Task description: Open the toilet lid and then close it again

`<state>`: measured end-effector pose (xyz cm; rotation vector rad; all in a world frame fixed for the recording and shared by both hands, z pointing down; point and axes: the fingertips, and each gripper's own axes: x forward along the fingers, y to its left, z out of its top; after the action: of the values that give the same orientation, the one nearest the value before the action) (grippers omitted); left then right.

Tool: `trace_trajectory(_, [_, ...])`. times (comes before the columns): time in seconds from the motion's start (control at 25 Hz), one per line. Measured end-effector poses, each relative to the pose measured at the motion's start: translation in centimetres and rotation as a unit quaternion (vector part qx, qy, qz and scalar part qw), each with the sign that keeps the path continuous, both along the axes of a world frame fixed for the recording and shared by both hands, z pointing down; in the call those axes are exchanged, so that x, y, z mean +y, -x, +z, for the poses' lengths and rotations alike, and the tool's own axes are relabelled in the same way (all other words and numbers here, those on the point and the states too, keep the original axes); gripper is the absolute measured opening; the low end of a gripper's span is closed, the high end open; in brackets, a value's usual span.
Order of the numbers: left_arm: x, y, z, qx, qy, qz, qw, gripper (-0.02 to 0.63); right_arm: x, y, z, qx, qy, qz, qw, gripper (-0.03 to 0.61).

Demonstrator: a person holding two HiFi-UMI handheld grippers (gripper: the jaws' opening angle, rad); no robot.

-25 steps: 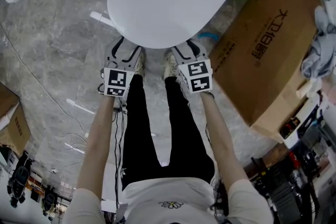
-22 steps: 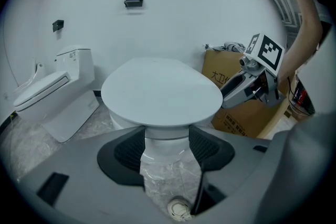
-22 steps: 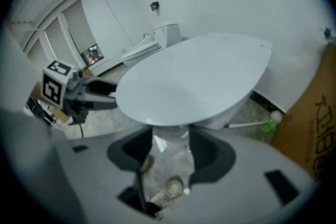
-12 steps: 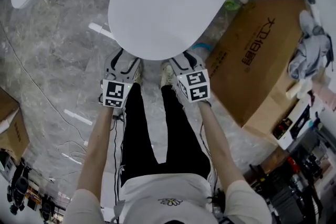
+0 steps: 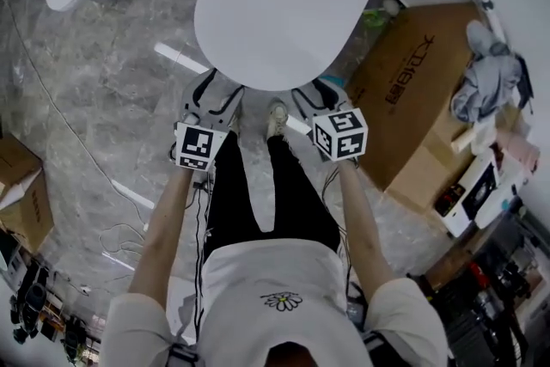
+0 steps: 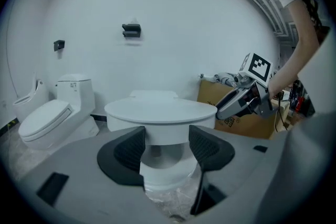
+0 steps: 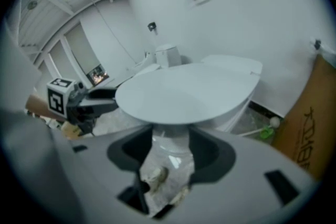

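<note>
Right claw (image 7: 169, 148) rose; lid (image 7: 184, 94) level, lengthwise toward wall (image 7: 252, 13).

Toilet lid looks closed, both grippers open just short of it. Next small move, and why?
Probably ease the right gripper forward until the front rim of the toilet lid sits between its open jaws. The lid lies flat and shut, just beyond those jaws. The left gripper is open too, and neither seems to touch the lid yet, so lifting can't start.
</note>
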<state>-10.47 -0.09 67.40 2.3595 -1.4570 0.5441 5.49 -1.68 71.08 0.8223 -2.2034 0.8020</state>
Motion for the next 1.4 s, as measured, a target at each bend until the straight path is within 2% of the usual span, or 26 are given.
trace_trajectory(0.28, [-3.0, -1.0, -7.5, 0.012, -0.041, 0.005, 0.9991, 0.277, -2.8, -1.0, -6.5, -0.040, -0.015, 0.021, 0.999, 0.239])
trace_trajectory(0.44, [-4.3, -1.6, -10.6, 0.012, -0.055, 0.003, 0.9984, 0.280, -4.0, -1.5, -9.1, -0.065, -0.007, 0.022, 0.998, 0.239])
trace_trajectory(0.64, [-6.9, -2.0, -13.9, 0.010, -0.079, 0.009, 0.9968, 0.281, -6.4, -1.9, -12.1, -0.091, -0.026, 0.044, 0.995, 0.239])
trace_trajectory(0.8, [-9.2, -2.8, -16.5, 0.013, -0.083, 0.010, 0.9964, 0.282, -8.6, -2.9, -15.3, -0.080, -0.061, 0.082, 0.992, 0.235])
trace_trajectory(0.88, [-10.2, -3.0, -17.7, 0.013, -0.082, 0.012, 0.9965, 0.282, -9.8, -3.2, -17.8, -0.076, -0.089, 0.105, 0.988, 0.190])
trace_trajectory(1.0, [-11.5, -3.3, -19.2, 0.015, -0.083, 0.012, 0.9964, 0.284, -10.1, -2.9, -21.2, -0.061, -0.128, 0.102, 0.985, 0.190])
trace_trajectory(1.12, [-13.8, -4.0, -21.3, 0.011, -0.107, 0.021, 0.9940, 0.285, -10.0, -2.5, -22.5, -0.030, -0.159, 0.093, 0.982, 0.190])
trace_trajectory(1.24, [-16.0, -4.9, -23.3, -0.007, -0.120, 0.041, 0.9919, 0.311, -10.3, -2.3, -22.6, -0.021, -0.163, 0.111, 0.980, 0.196])
trace_trajectory(1.4, [-17.5, -5.4, -24.5, 0.006, -0.124, 0.027, 0.9919, 0.315, -11.9, -2.2, -23.5, -0.044, -0.157, 0.130, 0.978, 0.198])
